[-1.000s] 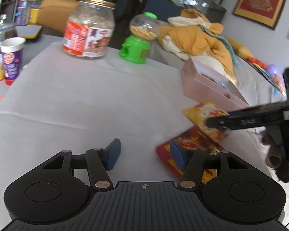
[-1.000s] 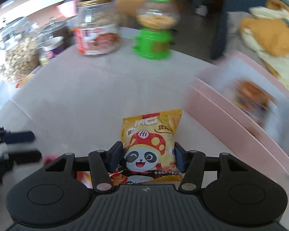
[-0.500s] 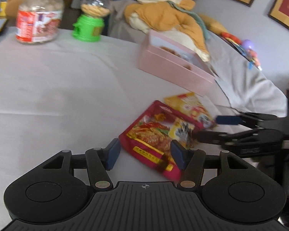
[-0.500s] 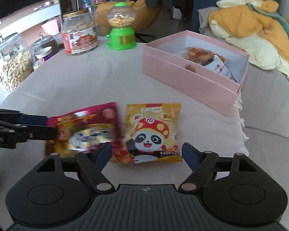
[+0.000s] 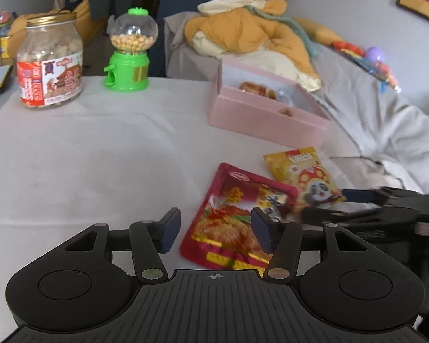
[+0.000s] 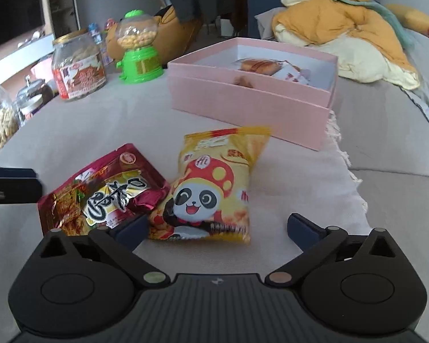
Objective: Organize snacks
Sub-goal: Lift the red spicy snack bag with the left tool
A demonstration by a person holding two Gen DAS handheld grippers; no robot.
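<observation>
While its jaws ease inward, our left gripper point(image 5: 216, 230) hovers half-spread over the near end of the red snack packet point(image 5: 237, 217); whether the right-hand pad point(image 5: 261, 233) brushes the foil we cannot tell, and nothing is clamped. That packet lies flat on the white tablecloth point(image 5: 100, 157), its long axis running from about six o'clock to twelve in the left wrist view, top seal pointing away from us. Just beside it at two o'clock lies the yellow panda snack bag point(image 6: 214, 188), its near left corner overlapping the red packet's edge in the right wrist view, long axis tilted toward one o'clock, header end aimed at the pink box point(image 6: 251, 97). Our right gripper point(image 6: 217, 227) is swinging open, fingers now spread wide on either side of the bag's near end, gripping nothing; the right pad point(image 6: 304, 228) stands clear of it, the left pad point(image 6: 131, 230) sits close against its corner. At twelve o'clock the open pink box holds a wrapped pastry point(image 6: 260, 67).
</observation>
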